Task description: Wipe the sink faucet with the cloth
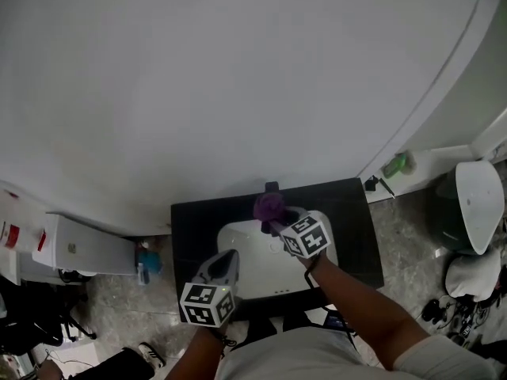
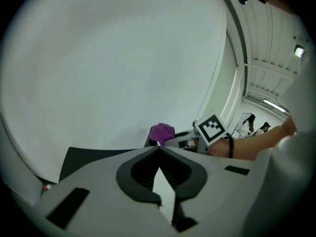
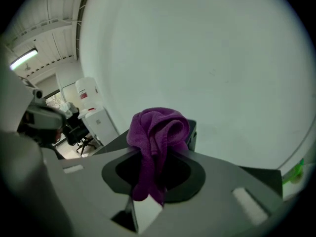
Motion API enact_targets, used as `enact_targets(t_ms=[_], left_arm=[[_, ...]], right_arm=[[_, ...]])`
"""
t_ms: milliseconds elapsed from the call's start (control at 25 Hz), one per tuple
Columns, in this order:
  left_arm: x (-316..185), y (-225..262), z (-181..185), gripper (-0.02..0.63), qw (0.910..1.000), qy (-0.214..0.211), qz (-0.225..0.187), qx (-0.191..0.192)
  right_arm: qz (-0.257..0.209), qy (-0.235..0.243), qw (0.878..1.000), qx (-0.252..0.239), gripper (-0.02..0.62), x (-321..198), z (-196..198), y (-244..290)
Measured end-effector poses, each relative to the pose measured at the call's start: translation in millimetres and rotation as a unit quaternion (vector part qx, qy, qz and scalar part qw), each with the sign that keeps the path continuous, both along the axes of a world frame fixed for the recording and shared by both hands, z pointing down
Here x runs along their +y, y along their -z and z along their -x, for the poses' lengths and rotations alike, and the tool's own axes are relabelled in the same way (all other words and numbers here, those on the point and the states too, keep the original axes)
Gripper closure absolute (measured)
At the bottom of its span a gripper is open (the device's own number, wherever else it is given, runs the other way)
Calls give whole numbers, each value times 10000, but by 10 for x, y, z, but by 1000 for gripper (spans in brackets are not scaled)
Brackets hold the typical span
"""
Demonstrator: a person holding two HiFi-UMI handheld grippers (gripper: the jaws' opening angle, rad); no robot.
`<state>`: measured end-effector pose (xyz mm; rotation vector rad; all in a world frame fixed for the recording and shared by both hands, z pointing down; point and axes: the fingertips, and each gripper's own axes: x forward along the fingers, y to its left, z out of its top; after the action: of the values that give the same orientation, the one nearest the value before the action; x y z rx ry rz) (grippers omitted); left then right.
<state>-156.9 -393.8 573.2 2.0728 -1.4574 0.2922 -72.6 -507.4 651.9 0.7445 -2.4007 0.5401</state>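
The cloth (image 3: pixel 157 132) is soft, nubby purple terry. The sink (image 1: pixel 240 242) looks smooth, faintly glossy white; the tabletop (image 1: pixel 194 229) round it is flat matt black.

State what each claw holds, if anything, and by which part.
Right claw: the purple cloth, pinched at its bunched middle, one end hanging loose. Left claw: shut, holding nothing.
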Motion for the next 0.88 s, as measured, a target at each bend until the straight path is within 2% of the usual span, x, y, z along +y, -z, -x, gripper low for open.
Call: enact_targets(t_ms=[80, 120, 240, 360, 440, 520, 640, 720, 880], left_arm=[[-13, 8, -3, 600, 10000, -15, -6, -13], [-26, 21, -15, 600, 10000, -36, -9, -26], [-59, 67, -75, 600, 9999, -108, -20, -79], [-99, 102, -153, 600, 9997, -170, -55, -153], [-119, 123, -204, 600, 9996, -205, -82, -160], [-127, 137, -220, 598, 9996, -220, -107, -133], [-108, 142, -208, 600, 9996, -257, -101, -86], [-95, 164, -206, 600, 9995, -282, -100, -109], [-111, 182, -201, 598, 9993, -307, -135, -185]], right_arm=[[70, 141, 9998, -85, 505, 147, -12, 37], [-46, 111, 9998, -178, 505, 65, -21, 129], [-440, -159, 9985, -293, 505, -578, -28, 375], [-307, -168, 9993, -163, 505, -951, 65, 296], [-343, 36, 9994, -104, 505, -730, 123, 198], [-316, 283, 9990, -154, 506, -226, 170, 84], [69, 683, 9976, -56, 506, 533, 298, -241], [-13, 529, 9986, 66, 506, 511, 290, -358], [-274, 90, 9991, 322, 505, -108, 205, -442]])
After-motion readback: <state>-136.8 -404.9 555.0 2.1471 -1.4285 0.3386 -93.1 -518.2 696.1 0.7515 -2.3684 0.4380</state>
